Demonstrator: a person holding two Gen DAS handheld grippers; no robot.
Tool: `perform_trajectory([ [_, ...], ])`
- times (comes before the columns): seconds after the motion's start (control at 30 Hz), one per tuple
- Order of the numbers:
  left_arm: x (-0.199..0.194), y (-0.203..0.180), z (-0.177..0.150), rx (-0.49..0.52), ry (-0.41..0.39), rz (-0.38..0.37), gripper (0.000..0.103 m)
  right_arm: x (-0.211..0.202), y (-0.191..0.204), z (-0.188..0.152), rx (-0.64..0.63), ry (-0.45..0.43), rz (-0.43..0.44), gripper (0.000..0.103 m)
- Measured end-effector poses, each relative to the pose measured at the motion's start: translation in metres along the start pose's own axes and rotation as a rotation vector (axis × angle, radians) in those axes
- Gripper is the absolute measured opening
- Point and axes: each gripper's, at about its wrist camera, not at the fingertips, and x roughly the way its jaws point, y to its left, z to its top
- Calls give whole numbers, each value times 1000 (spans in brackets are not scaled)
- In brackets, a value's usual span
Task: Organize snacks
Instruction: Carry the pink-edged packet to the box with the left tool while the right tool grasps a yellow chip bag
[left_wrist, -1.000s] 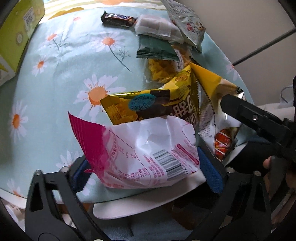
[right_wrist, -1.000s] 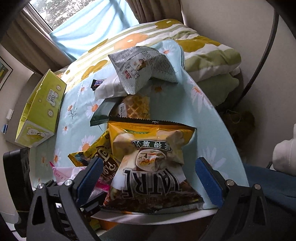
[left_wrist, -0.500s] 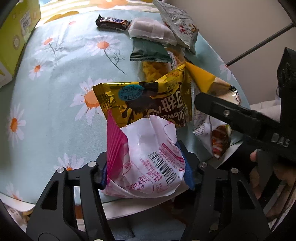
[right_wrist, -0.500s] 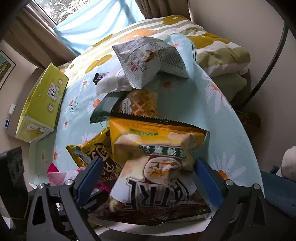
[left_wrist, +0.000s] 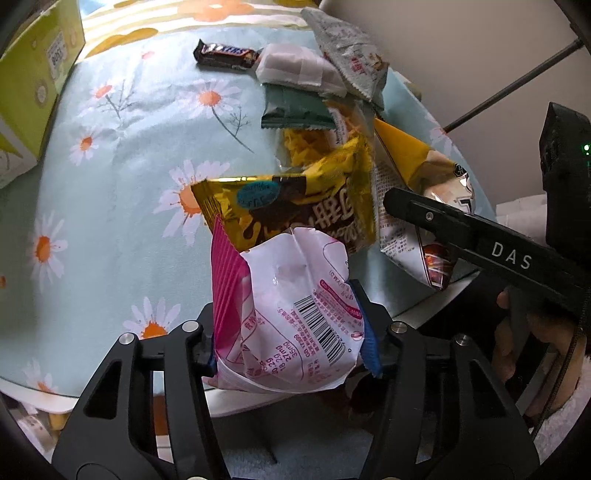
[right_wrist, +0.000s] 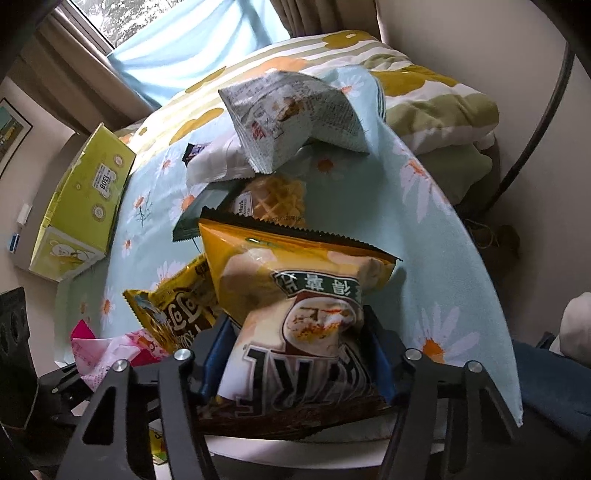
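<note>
A pink-and-white snack bag (left_wrist: 291, 317) stands crumpled between the blue pads of my left gripper (left_wrist: 288, 332). The jaws are closing and the pads press on both its sides. My right gripper (right_wrist: 297, 354) is also closing, with its pads squeezing the lower part of a yellow puffed bag (right_wrist: 295, 280). Both bags sit at the near edge of the daisy tablecloth (left_wrist: 110, 184). Between the two lies a gold chocolate snack bag (left_wrist: 295, 210). In the left wrist view, the right gripper's black arm (left_wrist: 480, 243) crosses on the right, held by a hand.
Farther back lie a green packet (left_wrist: 291, 110), a waffle packet (right_wrist: 273, 199), a white packet (left_wrist: 299, 68), a chocolate bar (left_wrist: 225, 55) and a grey-white bag (right_wrist: 291, 118). A yellow-green box (right_wrist: 81, 210) stands at the left. A flowered pillow (right_wrist: 436, 96) lies behind.
Both grippers went from wide open to closed on their bags. The pink-and-white bag was squeezed from flat into an upright crumple, and the yellow bag bulged upward.
</note>
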Motion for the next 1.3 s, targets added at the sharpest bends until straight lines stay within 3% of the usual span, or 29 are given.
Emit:
perform_trajectory([
  [0.23, -29, 1, 4, -10, -46, -2, 52, -26, 5, 2, -1, -43, 17, 60],
  [0.5, -89, 12, 16, -48, -187, 16, 52, -64, 29, 18, -55, -124, 48, 60],
  [0.7, -136, 41, 41, -90, -305, 29, 52, -85, 68, 47, -139, -189, 62, 60],
  [0.97, -203, 119, 76, -151, -444, 61, 52, -89, 152, 91, -247, -258, 111, 60],
  [1.3, -245, 254, 117, -216, -452, 130, 52, -38, 297, 134, -337, -240, 215, 60],
])
